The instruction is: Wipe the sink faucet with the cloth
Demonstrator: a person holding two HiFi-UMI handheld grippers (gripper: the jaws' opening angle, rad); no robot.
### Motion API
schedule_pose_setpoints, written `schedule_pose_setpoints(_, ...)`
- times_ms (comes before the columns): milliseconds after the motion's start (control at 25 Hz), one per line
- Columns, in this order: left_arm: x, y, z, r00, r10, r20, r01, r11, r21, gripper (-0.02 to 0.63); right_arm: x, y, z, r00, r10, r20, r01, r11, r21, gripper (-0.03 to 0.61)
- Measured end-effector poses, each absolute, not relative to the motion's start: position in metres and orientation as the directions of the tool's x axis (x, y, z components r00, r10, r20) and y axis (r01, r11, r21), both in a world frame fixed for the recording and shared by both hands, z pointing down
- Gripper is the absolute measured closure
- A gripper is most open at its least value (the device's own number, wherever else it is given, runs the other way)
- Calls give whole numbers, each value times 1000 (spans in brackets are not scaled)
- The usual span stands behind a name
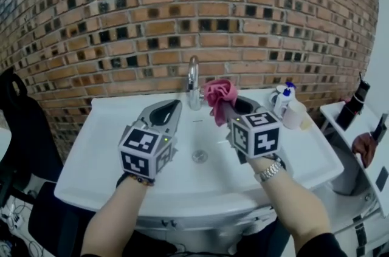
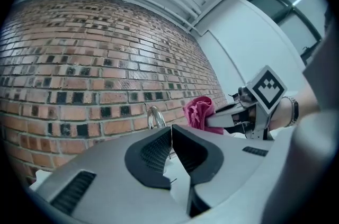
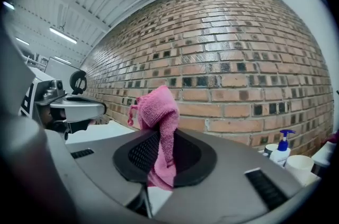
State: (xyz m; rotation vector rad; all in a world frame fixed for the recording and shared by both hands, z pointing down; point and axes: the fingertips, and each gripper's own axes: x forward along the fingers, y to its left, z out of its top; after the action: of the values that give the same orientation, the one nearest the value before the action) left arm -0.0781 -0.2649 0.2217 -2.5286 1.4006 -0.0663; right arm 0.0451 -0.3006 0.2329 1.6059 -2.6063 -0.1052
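The chrome faucet [image 1: 193, 82] stands at the back middle of the white sink [image 1: 97, 164], against the brick wall. My right gripper [image 1: 226, 109] is shut on a pink cloth [image 1: 219, 94], which bunches up above its tips just right of the faucet without clearly touching it. In the right gripper view the cloth [image 3: 156, 109] hangs down between the pads of the gripper [image 3: 161, 135]. My left gripper [image 1: 176, 105] hovers over the basin left of the faucet, jaws shut on nothing. From the left gripper [image 2: 170, 130] I see the faucet [image 2: 154, 117] ahead and the cloth [image 2: 198, 113] beside it.
A soap pump bottle [image 1: 282, 101] and a pale cup [image 1: 295, 115] stand on the sink's back right corner. The drain [image 1: 199, 156] lies in the basin's middle. A dark bottle [image 1: 354, 105] stands on a white unit to the right. A black chair [image 1: 18, 122] is at the left.
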Motion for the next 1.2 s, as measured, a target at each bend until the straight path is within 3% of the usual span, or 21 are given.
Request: schedule_pose_setpoints(1200, -54, 104, 245, 600, -794, -97, -790, -570, -224, 601, 18, 97, 253, -550, -834, -40, -834, 546, 79, 525)
